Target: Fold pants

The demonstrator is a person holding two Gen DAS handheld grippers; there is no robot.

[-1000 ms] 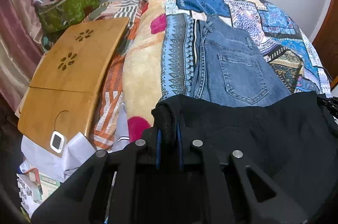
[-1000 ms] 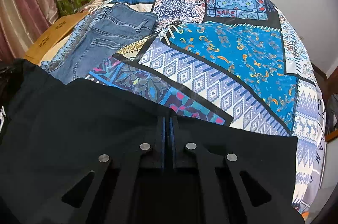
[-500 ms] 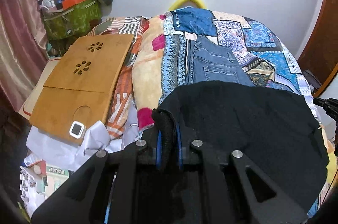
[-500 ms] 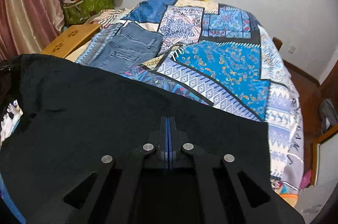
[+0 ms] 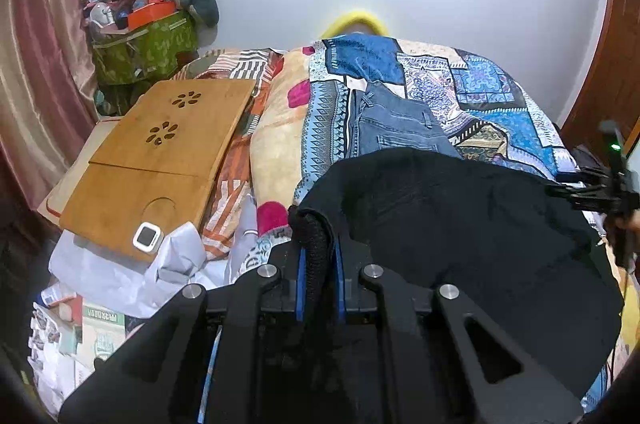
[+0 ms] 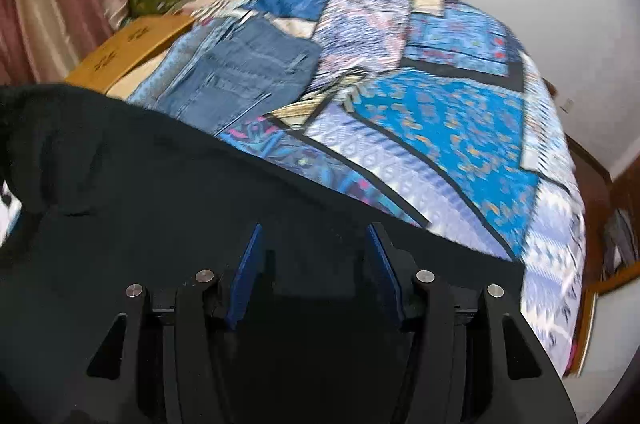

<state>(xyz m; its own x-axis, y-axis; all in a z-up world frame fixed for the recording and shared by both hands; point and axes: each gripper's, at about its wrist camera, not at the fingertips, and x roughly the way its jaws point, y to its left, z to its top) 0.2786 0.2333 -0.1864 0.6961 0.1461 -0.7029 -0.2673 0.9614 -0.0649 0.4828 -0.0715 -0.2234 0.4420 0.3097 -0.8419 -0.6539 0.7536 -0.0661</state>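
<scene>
- The right gripper has just been opening; its jaws now stand apart, black pants loose between them.
- The left gripper clamps the pants' bunched edge, centre frame.
- Soft, limp cloth: grip thick hems.

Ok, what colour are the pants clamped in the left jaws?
Black pants; clearest in the left wrist view.
</scene>
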